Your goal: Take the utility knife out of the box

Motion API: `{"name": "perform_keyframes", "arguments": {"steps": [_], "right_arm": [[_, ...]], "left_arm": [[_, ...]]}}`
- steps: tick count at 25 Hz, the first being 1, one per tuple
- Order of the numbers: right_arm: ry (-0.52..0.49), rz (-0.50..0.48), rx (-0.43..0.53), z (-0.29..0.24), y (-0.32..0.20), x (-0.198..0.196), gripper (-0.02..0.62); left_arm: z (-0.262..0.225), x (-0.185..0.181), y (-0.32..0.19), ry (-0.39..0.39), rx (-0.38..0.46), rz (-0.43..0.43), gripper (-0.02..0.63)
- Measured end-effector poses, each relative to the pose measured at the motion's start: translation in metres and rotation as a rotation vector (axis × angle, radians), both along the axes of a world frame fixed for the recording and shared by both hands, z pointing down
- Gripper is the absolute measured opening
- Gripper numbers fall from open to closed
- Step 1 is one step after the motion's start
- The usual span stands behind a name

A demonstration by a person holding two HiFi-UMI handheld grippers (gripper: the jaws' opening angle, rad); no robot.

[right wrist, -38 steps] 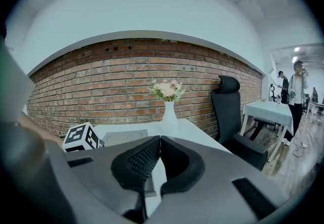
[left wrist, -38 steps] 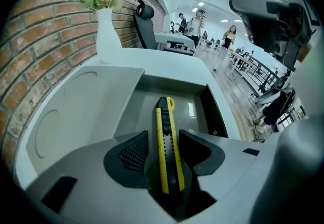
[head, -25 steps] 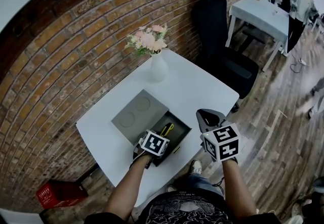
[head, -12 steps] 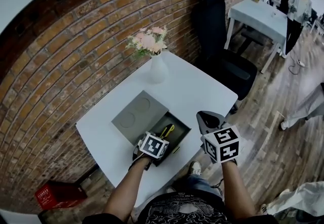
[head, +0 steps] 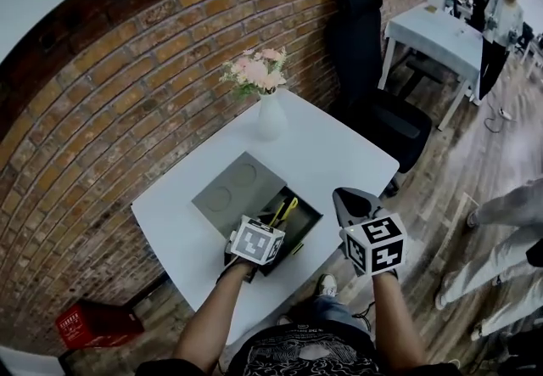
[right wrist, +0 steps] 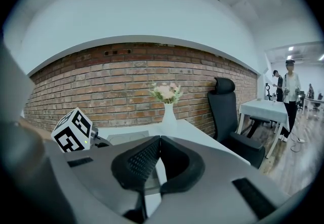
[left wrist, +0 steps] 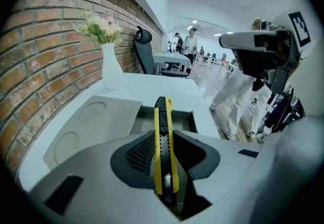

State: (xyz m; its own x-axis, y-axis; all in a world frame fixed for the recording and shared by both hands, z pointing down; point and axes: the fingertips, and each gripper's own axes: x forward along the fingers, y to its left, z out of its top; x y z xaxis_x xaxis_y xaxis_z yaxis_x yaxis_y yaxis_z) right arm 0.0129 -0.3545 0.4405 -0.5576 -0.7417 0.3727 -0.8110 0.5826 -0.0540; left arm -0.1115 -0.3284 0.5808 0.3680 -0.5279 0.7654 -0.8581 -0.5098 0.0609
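Surroundings: a white square table (head: 335, 149) stands against a red brick wall (head: 127, 94). On it lies an open dark rectangular box (head: 307, 215). A flat grey lid with two round recesses (head: 229, 189) lies against the box's left side. Beyond the lid, nearer the wall, stands a white ceramic vase (head: 271, 118) holding pink and white flowers (head: 254, 71), well apart from the box. A black office chair (head: 373, 86) stands past the table's far right corner. A second white table (head: 433, 26) and several standing people are further off. A red crate (head: 89, 325) sits on the floor at lower left.

Obstructions: the box walls ring the space below the knife. The lid borders it on the left. The right gripper (head: 349, 199) hangs just right of the box, over the table's near edge. Its jaws are pressed together with nothing between them.

Task item: the yellow-and-black utility knife (left wrist: 163, 132) is pinched between the pads of the left gripper (head: 270, 227), over the box opening. Its long axis runs along the gripper's own line. Its far end points away from the person and is tilted upward, toward the table's far side. Its narrow, ridged black edge faces the gripper camera, with yellow on both flanks. Whether it is clear of the box walls cannot be told.
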Motion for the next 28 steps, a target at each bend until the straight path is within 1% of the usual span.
{"name": "perform_keyframes", "arguments": {"steps": [5,12,17,25,28], "right_arm": [[-0.004,0.009,0.017,-0.007,0.006,0.002,0.020],[-0.011,0.025,0.043,-0.018,0.013,0.008,0.020],[-0.019,0.035,0.070,-0.031,0.019,0.013,0.020],[-0.047,0.061,0.111,-0.052,0.025,0.023,0.020],[-0.060,0.062,0.128,-0.060,0.028,0.024,0.020]], "left_arm": [[-0.026,0.000,-0.004,0.020,0.075,-0.010,0.127],[-0.065,0.001,-0.009,0.062,0.201,-0.035,0.127],[-0.096,0.005,-0.011,0.109,0.277,-0.050,0.127],[-0.149,0.009,-0.010,0.167,0.430,-0.064,0.127],[-0.165,0.010,-0.008,0.189,0.474,-0.069,0.127]]}}
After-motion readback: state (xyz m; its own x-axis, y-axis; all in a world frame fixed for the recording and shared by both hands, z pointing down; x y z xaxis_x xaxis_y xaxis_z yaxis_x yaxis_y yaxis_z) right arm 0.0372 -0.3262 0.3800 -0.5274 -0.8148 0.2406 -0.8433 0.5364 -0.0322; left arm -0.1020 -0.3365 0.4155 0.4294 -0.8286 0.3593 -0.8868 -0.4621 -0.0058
